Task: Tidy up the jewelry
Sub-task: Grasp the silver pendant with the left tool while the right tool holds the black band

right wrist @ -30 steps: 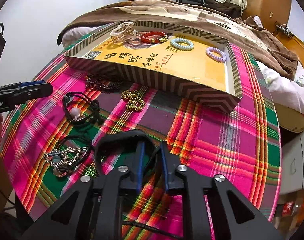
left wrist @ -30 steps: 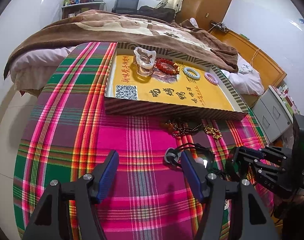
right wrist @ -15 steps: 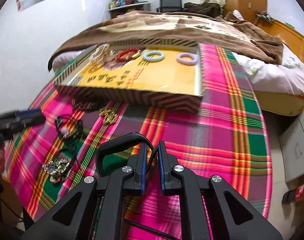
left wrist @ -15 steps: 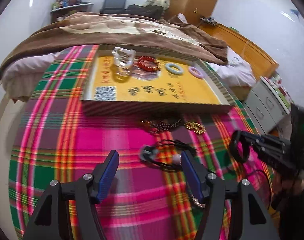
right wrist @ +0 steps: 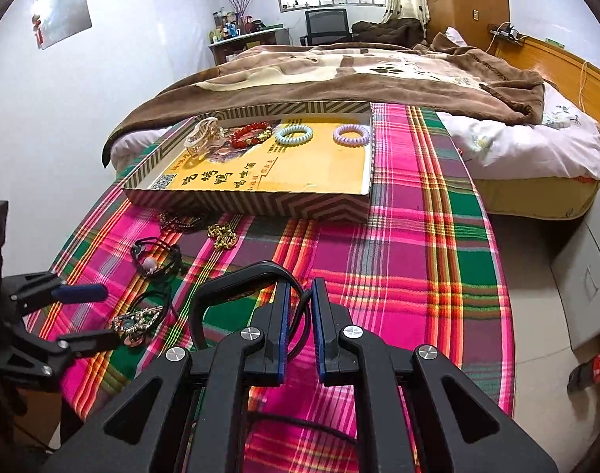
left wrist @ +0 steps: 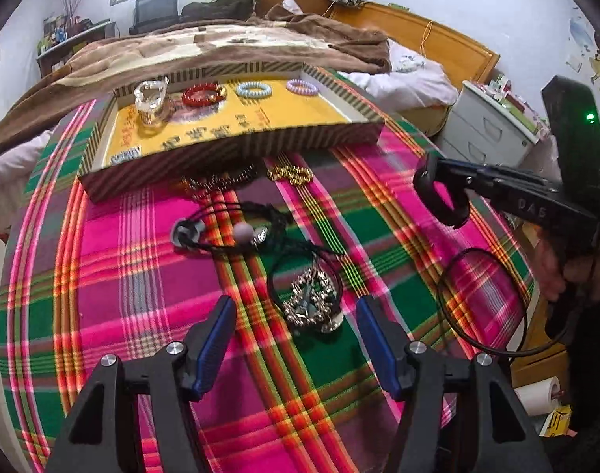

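A tabletop (right wrist: 418, 244) under a bright plaid cloth fills the scene, with a bed beyond its far edge. At the far side sits the shallow striped box (right wrist: 260, 203) with a yellow floor; along its far wall lie a clear clip (right wrist: 205, 138), a red bead bracelet (right wrist: 252, 134), a pale blue coil band (right wrist: 294, 134) and a lilac coil band (right wrist: 351, 134).

Just near the box's front wall, loose on the cloth, are a dark bead string (left wrist: 221, 181) and a gold chain (left wrist: 290, 175). Nearer still lie a black cord necklace with a pale bead (left wrist: 237, 228) and a silver pendant on a cord (left wrist: 310, 303).

The right hand-held gripper (right wrist: 300, 315) is clamped on a black band (right wrist: 241, 280), held above the cloth, well short of the box. The left hand-held gripper (left wrist: 296, 339) has its jaws apart, having just narrowed a little, straddling the silver pendant without touching it.

The step in hand looks like carrying the black band to the box. Next, the right side should reach over the front wall to a bare yellow patch and let go, while the left lowers and closes on the pendant; its cord may trail and snag.
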Demonstrator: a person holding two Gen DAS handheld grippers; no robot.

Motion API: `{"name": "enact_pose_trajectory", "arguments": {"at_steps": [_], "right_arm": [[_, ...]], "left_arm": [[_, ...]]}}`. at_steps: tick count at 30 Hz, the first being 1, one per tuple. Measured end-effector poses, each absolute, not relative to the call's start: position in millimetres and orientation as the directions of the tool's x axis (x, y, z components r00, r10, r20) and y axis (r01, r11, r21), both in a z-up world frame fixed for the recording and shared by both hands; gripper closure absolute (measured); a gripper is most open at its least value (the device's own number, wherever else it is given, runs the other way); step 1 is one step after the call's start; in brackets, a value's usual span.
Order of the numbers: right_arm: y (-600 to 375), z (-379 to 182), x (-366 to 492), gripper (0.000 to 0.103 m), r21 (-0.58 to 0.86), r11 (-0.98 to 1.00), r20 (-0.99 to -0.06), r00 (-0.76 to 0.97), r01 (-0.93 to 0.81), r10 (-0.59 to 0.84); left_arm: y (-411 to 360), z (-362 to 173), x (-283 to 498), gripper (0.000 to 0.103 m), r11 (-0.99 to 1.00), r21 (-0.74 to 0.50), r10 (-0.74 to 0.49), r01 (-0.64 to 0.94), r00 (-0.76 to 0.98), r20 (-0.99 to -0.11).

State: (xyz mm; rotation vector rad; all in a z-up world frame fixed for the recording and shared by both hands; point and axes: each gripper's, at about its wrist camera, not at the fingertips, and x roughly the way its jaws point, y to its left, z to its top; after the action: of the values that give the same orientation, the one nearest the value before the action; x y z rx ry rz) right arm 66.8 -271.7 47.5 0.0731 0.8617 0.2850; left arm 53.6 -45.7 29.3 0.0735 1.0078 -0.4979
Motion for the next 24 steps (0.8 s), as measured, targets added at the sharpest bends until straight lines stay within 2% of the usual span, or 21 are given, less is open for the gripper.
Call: {"name": "enact_pose_trajectory", "arguments": {"at_steps": [2,5,7,9,14,16,24], "right_arm": [[-271.9,47.3,65.5,0.093,0.179,0.960,-0.738,0.616,-0.217,0.276],[-273.2,47.1,62.9,0.093,0.182,0.959,-0.737,0.616,-0.216,0.278],[-274.1,46.7,61.1,0.093,0.184,0.959,-0.737,0.616,-0.214,0.279],[-274.5,45.8,59.8,0.093,0.184,0.960,-0.738,0.615,-0.213,0.278],[-275.3,48.2,58.8,0.093,0.185,0.960,-0.733,0.621,-0.209,0.276],[-275.2,48.8,58.4,0.093,0.185,0.960,-0.733,0.622,-0.209,0.276],[-276.2,47.9,56.7,0.093,0.187,0.962,-0.733,0.623,-0.201,0.273]], "left_arm": [[-48.1,27.8,53.2,0.048,0.886,-0.160,-0.363,0.436,0.434,-0.825],[-50.0,26.0,55.5,0.063,0.896,-0.129,-0.332,0.425,0.449,-0.830],[-51.2,24.9,56.6,0.067,0.894,-0.135,-0.338,0.428,0.444,-0.830],[-54.2,23.1,56.1,0.076,0.889,-0.135,-0.340,0.437,0.434,-0.834],[-56.8,22.7,55.3,0.078,0.888,-0.136,-0.343,0.439,0.435,-0.833],[-55.2,24.6,55.0,0.082,0.889,-0.139,-0.347,0.437,0.443,-0.827],[-48.5,35.8,51.4,0.082,0.891,-0.144,-0.361,0.430,0.482,-0.798]]}}
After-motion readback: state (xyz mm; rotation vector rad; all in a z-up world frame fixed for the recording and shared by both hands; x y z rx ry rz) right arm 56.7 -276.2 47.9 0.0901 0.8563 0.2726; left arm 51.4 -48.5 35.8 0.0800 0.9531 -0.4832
